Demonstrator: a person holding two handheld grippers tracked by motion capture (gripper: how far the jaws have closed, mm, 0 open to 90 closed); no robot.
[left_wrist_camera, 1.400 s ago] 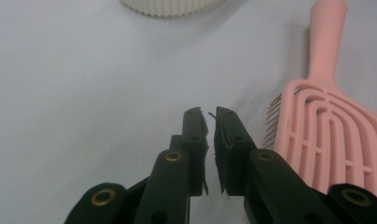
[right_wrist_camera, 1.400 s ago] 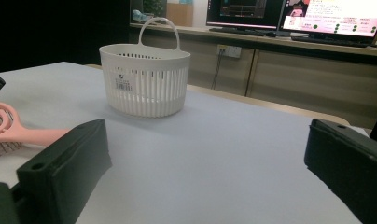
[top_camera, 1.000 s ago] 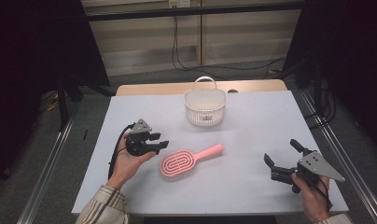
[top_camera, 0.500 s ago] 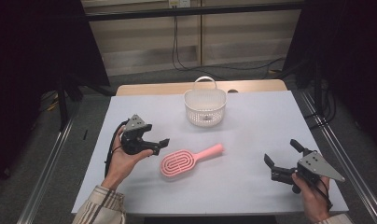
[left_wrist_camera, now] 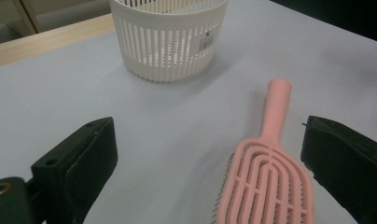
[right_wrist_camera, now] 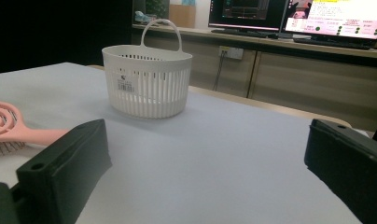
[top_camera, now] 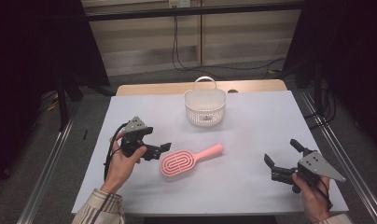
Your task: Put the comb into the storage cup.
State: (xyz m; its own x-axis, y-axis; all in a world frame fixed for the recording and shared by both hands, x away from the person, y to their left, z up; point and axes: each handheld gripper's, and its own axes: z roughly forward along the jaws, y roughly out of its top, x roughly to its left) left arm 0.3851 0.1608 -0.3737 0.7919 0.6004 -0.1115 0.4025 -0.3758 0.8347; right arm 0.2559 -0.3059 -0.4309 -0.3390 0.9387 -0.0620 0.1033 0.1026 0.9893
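the left gripper (top_camera: 157,150), jaws spread wide, has been brought closer to the pink hairbrush (top_camera: 189,160) lying just ahead of it, suggesting a grasp is being lined up, while the right gripper (top_camera: 282,164) is held spread and idle.

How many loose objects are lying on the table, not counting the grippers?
2: a pink plastic vented hairbrush near the table's middle by the left gripper, and a white slotted plastic basket with handle at the far edge.

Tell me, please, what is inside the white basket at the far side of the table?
The white basket looks empty in the high view: just a small dark mark on its floor. Its near wall hides part of the inside.
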